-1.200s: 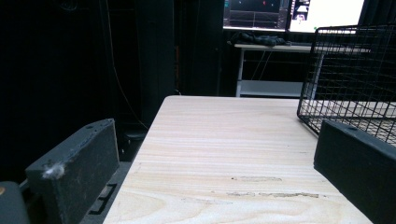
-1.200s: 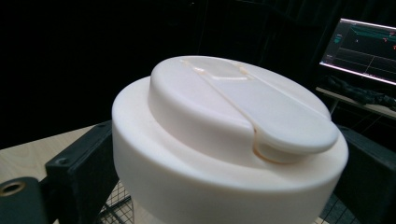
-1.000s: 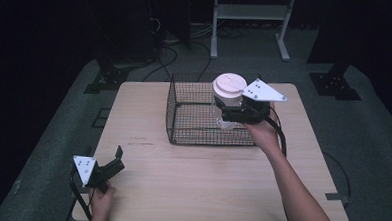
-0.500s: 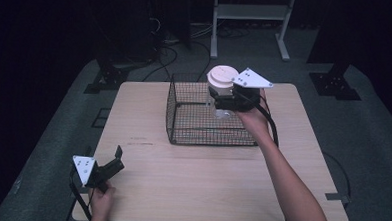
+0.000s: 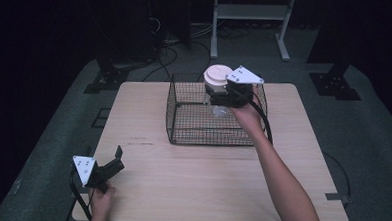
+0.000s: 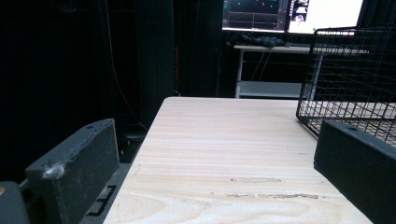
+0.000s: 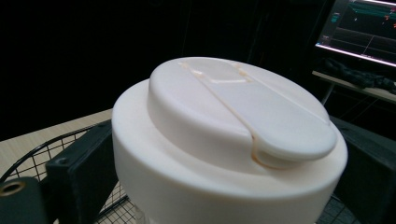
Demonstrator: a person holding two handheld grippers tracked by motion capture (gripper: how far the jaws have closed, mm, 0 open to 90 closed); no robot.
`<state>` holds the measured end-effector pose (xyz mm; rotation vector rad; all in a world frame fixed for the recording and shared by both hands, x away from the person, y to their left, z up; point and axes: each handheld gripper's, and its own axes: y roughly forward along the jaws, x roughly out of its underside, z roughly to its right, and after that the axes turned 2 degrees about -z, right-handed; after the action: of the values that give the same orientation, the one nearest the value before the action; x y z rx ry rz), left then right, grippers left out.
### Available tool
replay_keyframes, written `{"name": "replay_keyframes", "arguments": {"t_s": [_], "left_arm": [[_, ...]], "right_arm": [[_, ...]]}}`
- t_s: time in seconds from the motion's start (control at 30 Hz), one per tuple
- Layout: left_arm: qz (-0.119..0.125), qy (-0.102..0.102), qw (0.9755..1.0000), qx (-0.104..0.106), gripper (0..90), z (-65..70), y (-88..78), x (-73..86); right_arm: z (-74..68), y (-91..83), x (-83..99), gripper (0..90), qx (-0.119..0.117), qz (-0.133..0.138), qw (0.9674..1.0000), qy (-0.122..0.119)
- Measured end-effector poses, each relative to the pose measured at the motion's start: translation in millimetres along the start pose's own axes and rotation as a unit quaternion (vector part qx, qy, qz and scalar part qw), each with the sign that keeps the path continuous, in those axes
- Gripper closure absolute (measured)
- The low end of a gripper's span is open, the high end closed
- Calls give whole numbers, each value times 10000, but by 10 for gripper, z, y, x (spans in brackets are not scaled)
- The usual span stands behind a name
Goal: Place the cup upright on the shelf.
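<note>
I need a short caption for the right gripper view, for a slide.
Right tongs grip a white-lidded container above the black wire basket.

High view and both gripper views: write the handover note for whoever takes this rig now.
Right gripper: shut on the white-lidded jar, held above the far side of the wire basket; black jaws flank the lid.
Left gripper: jaws open, holding nothing, resting at the near left corner of the table.
Done: jar gripped and in the air over the basket.
Left: whether the jar is going in or coming out cannot be told from here; finish that move, probably setting it down, then release.
</note>
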<state>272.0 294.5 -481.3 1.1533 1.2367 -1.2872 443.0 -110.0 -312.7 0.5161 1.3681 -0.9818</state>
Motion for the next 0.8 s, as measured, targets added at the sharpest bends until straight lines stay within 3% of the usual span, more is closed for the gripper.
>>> {"name": "replay_keyframes", "arguments": {"t_s": [0.8], "left_arm": [[8, 29, 10000, -5, 0, 8, -2, -1]], "right_arm": [[-12, 347, 285, 45, -121, -145, 9997, 136]]}}
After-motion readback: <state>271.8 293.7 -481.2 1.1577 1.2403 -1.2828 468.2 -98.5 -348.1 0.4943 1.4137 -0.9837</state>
